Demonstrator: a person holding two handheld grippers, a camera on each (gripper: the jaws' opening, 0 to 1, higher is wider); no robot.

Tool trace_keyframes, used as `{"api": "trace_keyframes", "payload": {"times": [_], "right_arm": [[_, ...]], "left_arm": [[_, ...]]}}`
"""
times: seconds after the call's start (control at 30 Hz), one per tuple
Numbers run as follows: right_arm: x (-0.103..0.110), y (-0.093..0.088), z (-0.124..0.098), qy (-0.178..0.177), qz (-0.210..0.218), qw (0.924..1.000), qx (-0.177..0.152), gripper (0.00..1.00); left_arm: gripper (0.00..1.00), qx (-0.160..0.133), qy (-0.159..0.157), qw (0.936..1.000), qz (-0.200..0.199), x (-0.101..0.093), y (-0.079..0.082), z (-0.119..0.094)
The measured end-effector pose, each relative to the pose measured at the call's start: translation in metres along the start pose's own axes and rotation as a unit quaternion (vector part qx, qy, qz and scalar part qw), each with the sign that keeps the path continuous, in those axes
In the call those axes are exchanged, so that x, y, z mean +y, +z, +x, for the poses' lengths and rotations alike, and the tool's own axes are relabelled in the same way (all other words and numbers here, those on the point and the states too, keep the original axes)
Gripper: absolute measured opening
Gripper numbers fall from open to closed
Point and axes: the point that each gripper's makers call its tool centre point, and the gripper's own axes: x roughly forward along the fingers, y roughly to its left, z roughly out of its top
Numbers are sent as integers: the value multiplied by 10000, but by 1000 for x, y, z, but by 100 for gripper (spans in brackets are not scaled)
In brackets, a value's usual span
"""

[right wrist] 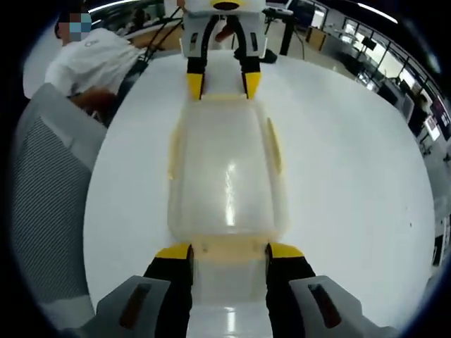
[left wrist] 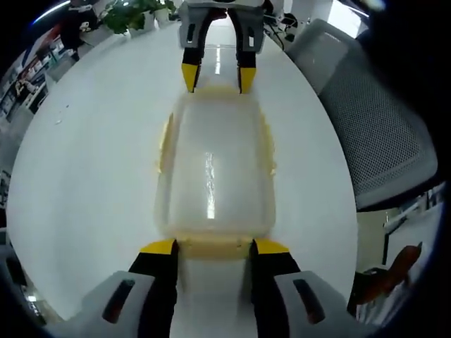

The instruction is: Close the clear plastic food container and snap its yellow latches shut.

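In the left gripper view, the left gripper (left wrist: 214, 246) rose from 6 o'clock with its yellow-tipped jaws spread moderately wide, one tip on each side of the near end latch (left wrist: 213, 246) of the food container (left wrist: 213, 172). The tips sat right at the container's near edge; whether they pressed on it could not be told. The container lay lengthwise at the centre of the white table (left wrist: 91, 162), its clear lid on top, with yellow side latches (left wrist: 166, 141) at 9 and 3 o'clock against its long walls. At 12 o'clock the right gripper (left wrist: 218, 77) came in from the far end, jaws apart and tips at the container's far edge. A grey mesh chair (left wrist: 373, 134) stood at 3 o'clock and a green plant (left wrist: 130, 15) at 11 o'clock.

In the right gripper view, the right gripper (right wrist: 229, 251) rose at 6 o'clock, jaws likewise apart around the near yellow end latch (right wrist: 227, 246). The container (right wrist: 225, 176) ran toward 12 o'clock, where the left gripper (right wrist: 223, 83) met its far end. A person in a white shirt (right wrist: 88, 60) sat at 10 o'clock, beyond a grey chair (right wrist: 49, 190) at 9 o'clock.
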Motion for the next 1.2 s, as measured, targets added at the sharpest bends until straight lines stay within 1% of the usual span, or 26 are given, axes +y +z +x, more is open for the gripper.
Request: {"api": "trace_keyframes", "payload": {"times": [0.13, 0.3, 0.43, 0.6, 0.67, 0.8, 0.87, 0.97, 1.03, 1.2], "right_arm": [[1, 0, 0, 58, -62, 10000, 51, 40], [0, 0, 0, 95, -132, 9998, 64, 40], [-1, -1, -1, 129, -195, 9997, 57, 41], [-1, -1, 0, 97, -104, 9998, 100, 40], [-2, -1, -1, 112, -99, 9999, 65, 40], [0, -1, -1, 63, -60, 9999, 67, 39], [1, 0, -2, 25, -166, 9998, 74, 39], [3, -1, -3, 55, -139, 9998, 115, 39], [6, -2, -5, 78, -159, 9998, 128, 39], [5, 0, -10, 38, -190, 9998, 39, 39]], "left_arm": [[40, 94, -17, 9999, 70, 0, 1, 1], [41, 111, -33, 9999, 71, 2, 1, 2], [41, 67, -19, 10000, 51, 2, 2, 1], [40, 72, -7, 10000, 51, 1, 2, 1], [40, 57, -8, 9999, 82, 1, 2, 1], [39, -44, 20, 10000, 46, 1, 1, 1], [39, -29, 57, 10000, 63, 0, 2, 1], [39, 23, 83, 9999, 82, -4, 4, 0], [39, -10, 87, 9999, 92, -5, 5, -1], [39, -30, 50, 10000, 8, -6, 5, -5]]}}
